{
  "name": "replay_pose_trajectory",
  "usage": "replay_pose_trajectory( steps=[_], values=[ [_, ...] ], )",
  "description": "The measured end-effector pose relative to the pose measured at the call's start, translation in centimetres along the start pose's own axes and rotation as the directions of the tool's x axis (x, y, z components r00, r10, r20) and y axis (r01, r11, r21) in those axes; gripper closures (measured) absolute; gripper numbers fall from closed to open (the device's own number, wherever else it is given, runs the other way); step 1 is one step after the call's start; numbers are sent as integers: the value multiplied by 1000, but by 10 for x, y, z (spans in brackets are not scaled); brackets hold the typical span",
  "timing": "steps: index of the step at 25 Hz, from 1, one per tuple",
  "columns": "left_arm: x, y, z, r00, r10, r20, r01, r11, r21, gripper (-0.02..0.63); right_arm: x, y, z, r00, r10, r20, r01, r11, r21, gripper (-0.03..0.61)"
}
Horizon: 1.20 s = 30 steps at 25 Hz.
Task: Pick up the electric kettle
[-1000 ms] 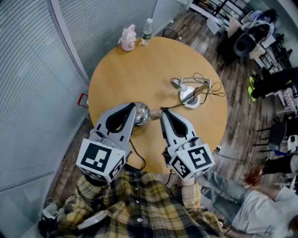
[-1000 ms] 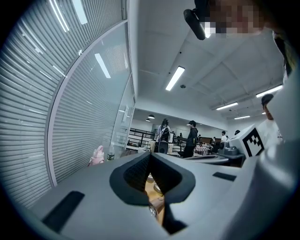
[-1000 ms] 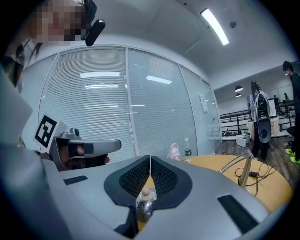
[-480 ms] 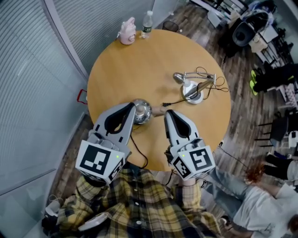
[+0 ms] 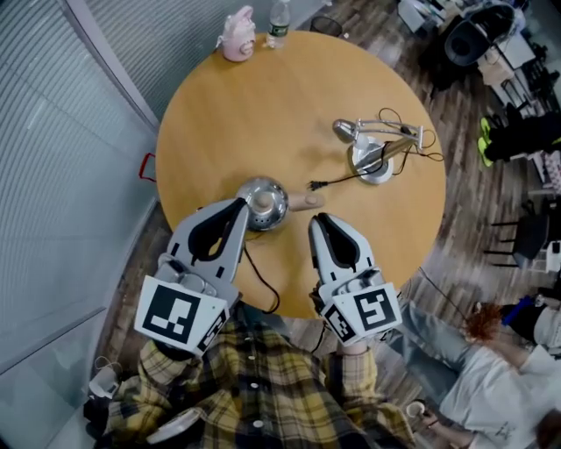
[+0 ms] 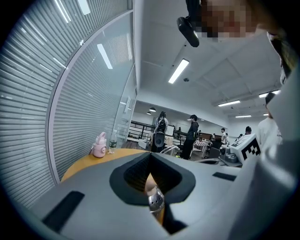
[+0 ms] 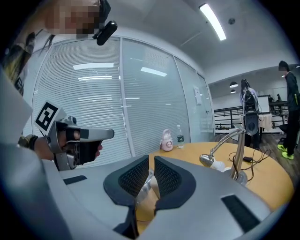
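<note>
You hold both claws over the 6 o'clock edge of the round table (image 5: 219, 105), pointing toward 12 o'clock. The left claw (image 5: 239, 209) has its jaws closed tip to tip, with nothing gripped. The right claw (image 5: 317, 221) is closed to a thin slit and is also empty. The electric kettle (image 5: 263, 203) stands upright on the table just beyond the claws and between them, at 7 o'clock from the table's centre. The left claw's tips lie at its 9 o'clock side; contact cannot be confirmed. The kettle's wooden handle (image 5: 307, 203) points to 3 o'clock, just ahead of the right claw. A desk lamp (image 5: 375, 153) stands at 3 o'clock. A pink bottle (image 5: 237, 37) and a water bottle (image 5: 279, 19) stand at the far rim, between 11 and 12 o'clock
</note>
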<state>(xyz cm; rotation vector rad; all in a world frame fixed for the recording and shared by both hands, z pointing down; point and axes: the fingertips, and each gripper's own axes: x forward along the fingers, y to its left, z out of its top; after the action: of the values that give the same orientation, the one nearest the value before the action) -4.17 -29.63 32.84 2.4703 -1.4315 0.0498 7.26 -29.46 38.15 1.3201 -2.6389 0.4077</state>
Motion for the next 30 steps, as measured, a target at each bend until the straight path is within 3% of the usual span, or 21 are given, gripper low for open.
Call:
replay_pose_trajectory(
  steps=[5,7,19,30],
  values=[
    [3,13,-15,1000,14,-8,-14,1000,-13,611,6,-9,-23,999,-19,-33,19,1000,2,529],
    [3,15,-22,1000,23,-14,-24,999,-22,611,6,-14,-33,998,-21,-53,22,1000,9,478],
    [17,35,-65,998,47,-51,-48,998,-38,611,26,-53,-92,984,-118,-131,116,993,-20,376],
    [24,45,-80,996,53,-73,-56,997,-47,611,40,-79,-126,972,-160,-174,160,987,-17,350]
  ],
)
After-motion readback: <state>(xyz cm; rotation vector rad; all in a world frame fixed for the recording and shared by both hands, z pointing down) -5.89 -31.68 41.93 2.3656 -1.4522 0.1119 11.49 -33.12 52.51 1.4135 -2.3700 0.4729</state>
